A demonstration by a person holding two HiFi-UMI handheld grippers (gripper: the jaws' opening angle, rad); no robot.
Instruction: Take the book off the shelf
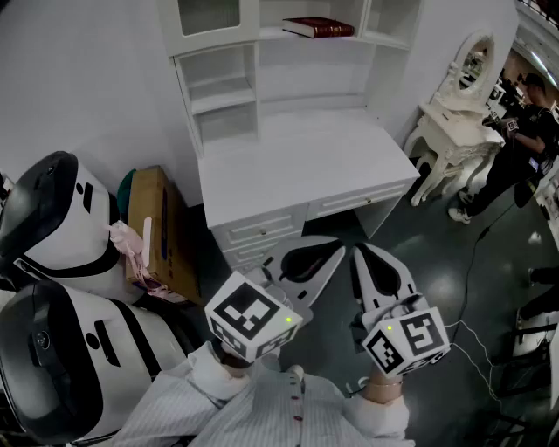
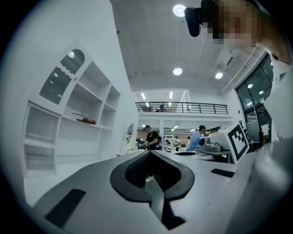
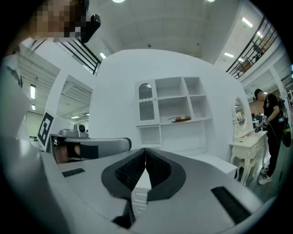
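A dark red book (image 1: 317, 27) lies flat on the middle shelf of a white desk hutch (image 1: 225, 77); it also shows small as the book (image 3: 181, 119) in the right gripper view and the book (image 2: 85, 119) in the left gripper view. My left gripper (image 1: 336, 247) and right gripper (image 1: 356, 252) are held side by side in front of the white desk (image 1: 297, 166), well short of the shelf. Both point level, jaws shut with nothing between them. The left gripper (image 2: 149, 154) aims to the right of the hutch; the right gripper (image 3: 145, 152) faces the hutch.
White drawers (image 1: 262, 234) sit under the desktop. A cardboard box (image 1: 157, 229) and two white-and-black machines (image 1: 54, 218) stand at the left. At the right are a white vanity table (image 1: 454, 122) with an oval mirror, a person (image 1: 522, 140) beside it, and cables (image 1: 479, 349) on the floor.
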